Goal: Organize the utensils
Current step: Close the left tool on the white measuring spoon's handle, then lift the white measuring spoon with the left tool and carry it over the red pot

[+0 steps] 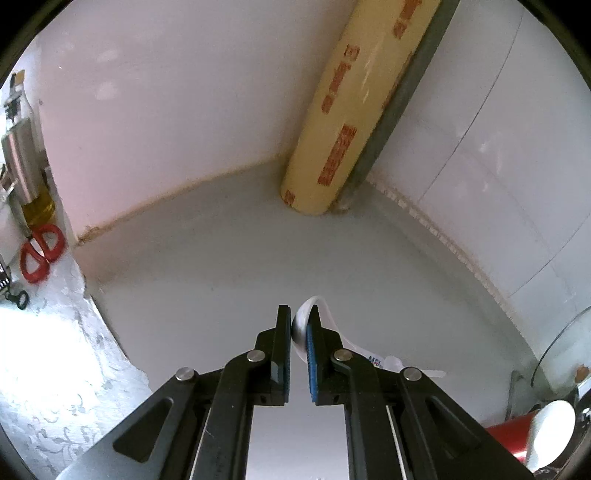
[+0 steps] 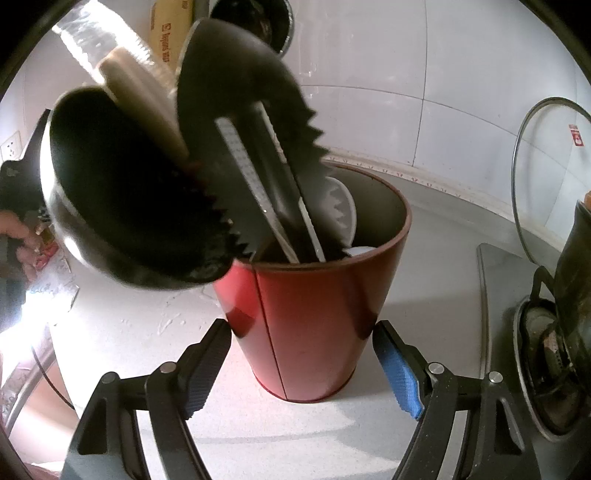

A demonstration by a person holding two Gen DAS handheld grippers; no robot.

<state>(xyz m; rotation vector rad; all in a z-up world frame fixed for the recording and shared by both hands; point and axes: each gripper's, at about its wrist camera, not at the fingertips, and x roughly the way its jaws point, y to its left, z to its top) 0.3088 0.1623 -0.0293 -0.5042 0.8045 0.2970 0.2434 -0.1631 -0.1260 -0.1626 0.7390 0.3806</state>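
Left gripper [image 1: 300, 325] nearly closed, clamping a white plastic spoon [image 1: 301, 319] above the tabletop [image 1: 221, 258] near its back corner. Right gripper [image 2: 303, 369] spread wide, pads pressed against both sides of the red utensil holder [image 2: 310, 325], which stands on the tabletop, crowded with dark ladles [image 2: 129, 192]

Left wrist view: looked forward and downward along its fingers at a grey countertop [image 1: 229, 236] corner and white wall, fairly near | Right wrist view: looked down from close range at a red tapered utensil bucket [image 2: 314, 314] | Shared: that bucket at the left view's lower right [image 1: 506, 439], cream printed wrap roll [image 1: 343, 122] [image 2: 170, 26], glass lid [image 1: 561, 343] [image 2: 535, 177].
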